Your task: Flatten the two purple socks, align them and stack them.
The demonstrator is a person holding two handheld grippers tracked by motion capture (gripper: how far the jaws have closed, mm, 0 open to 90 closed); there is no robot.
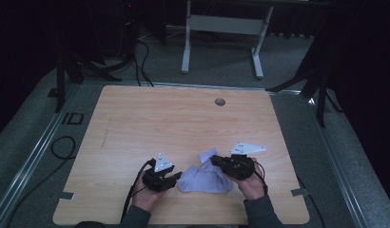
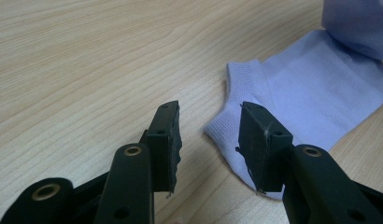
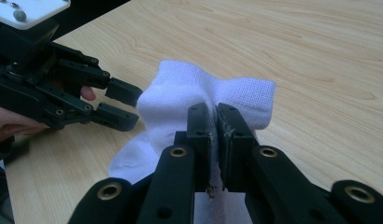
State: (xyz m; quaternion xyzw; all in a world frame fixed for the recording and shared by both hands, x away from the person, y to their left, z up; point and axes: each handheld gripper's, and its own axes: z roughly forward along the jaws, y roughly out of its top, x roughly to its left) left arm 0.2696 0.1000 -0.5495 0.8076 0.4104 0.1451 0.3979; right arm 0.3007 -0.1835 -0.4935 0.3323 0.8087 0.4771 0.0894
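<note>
The pale sock [image 1: 205, 178] is lying on the wooden table [image 1: 183, 123] near its front edge, between the person's two hands; in the high view it is looking light lilac, in the right gripper view nearly white. The right hand-held gripper [image 3: 214, 122] is pinching a fold of the sock [image 3: 180, 100], its jaws pressed almost together with fabric caught between them; the cloth above the jaws is standing up in a rounded bunch, while the rest is trailing down onto the table. The left hand-held gripper [image 2: 208, 140] is hovering with its jaws parted to a moderate gap and gripping nothing; the sock's [image 2: 311, 93] heel end is lying flat on the table just beyond and between those jaws, the right-hand jaw overlapping its edge in the left gripper view; whether it is touching the fabric I cannot tell. In the right gripper view the left hand-held gripper [image 3: 129, 105] is sitting just beside the raised bunch, jaw tips close against the cloth. In the high view the left hand-held gripper [image 1: 176, 179] is at the sock's left edge, the right hand-held gripper [image 1: 216, 161] at its upper right.
</note>
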